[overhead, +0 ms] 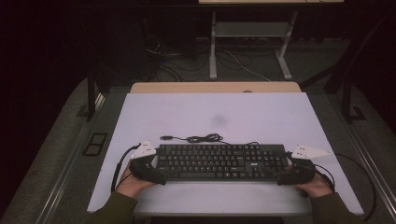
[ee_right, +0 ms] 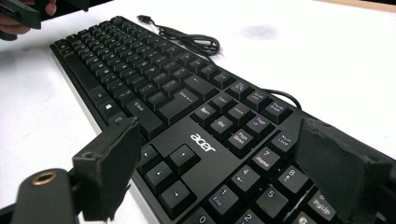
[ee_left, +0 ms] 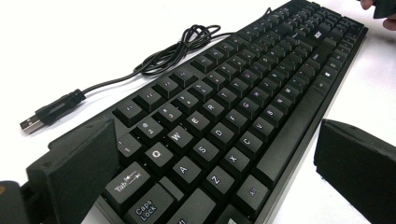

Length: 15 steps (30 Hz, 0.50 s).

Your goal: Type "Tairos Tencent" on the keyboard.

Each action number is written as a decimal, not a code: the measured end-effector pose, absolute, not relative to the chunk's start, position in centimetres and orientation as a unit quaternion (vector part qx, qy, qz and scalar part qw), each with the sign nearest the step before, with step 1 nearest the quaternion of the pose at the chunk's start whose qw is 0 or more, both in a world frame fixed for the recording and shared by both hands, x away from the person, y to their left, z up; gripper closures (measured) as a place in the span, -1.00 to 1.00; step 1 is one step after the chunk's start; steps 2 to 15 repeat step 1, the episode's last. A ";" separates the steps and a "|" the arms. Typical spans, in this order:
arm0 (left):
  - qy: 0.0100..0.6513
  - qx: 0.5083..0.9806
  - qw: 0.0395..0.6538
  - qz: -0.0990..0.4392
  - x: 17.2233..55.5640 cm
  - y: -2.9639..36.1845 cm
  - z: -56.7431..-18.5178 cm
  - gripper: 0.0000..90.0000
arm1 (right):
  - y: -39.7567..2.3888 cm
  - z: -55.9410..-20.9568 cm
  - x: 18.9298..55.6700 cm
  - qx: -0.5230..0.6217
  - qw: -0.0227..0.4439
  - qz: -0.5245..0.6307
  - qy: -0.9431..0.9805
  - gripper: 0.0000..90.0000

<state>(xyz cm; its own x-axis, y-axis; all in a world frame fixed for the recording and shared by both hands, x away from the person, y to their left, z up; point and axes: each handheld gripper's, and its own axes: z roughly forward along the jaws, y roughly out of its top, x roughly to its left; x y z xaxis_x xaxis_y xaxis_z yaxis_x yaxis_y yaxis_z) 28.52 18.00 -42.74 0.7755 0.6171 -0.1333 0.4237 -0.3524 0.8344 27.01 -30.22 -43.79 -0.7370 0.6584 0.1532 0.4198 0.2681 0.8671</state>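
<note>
Black keyboard is lying flat on the tabletop between our tools: left tool and right tool are straddling its ends, jaws wide, not yet clamping; lifting is remaining

A pale lilac-white rectangular tabletop sheet bears a faint dark smudge, a light wooden table edge shows behind it, and a white metal desk frame stands beyond over tangled floor cables.
</note>
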 end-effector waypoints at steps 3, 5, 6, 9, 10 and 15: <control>0.320 0.816 0.471 0.102 28.5 18.0 -42.8 -1.00 | -30.2 -43.8 27.0 0.345 0.118 0.499 0.786 -0.69; 0.320 0.816 0.471 0.102 28.5 18.0 -42.8 -1.00 | -30.2 -43.8 27.0 0.345 0.118 0.499 0.786 -0.69; 0.320 0.816 0.471 0.102 28.5 18.0 -42.8 -1.00 | -30.2 -43.8 27.0 0.345 0.118 0.499 0.786 -0.69; 0.320 0.816 0.471 0.102 28.5 18.0 -42.8 -1.00 | -30.2 -43.8 27.0 0.345 0.118 0.499 0.786 -0.69; 0.320 0.816 0.471 0.102 28.5 18.0 -42.8 -1.00 | -30.2 -43.8 27.0 0.345 0.118 0.499 0.786 -0.69; 0.320 0.816 0.471 0.102 28.5 18.0 -42.8 -1.00 | -30.2 -43.8 27.0 0.345 0.118 0.499 0.786 -0.69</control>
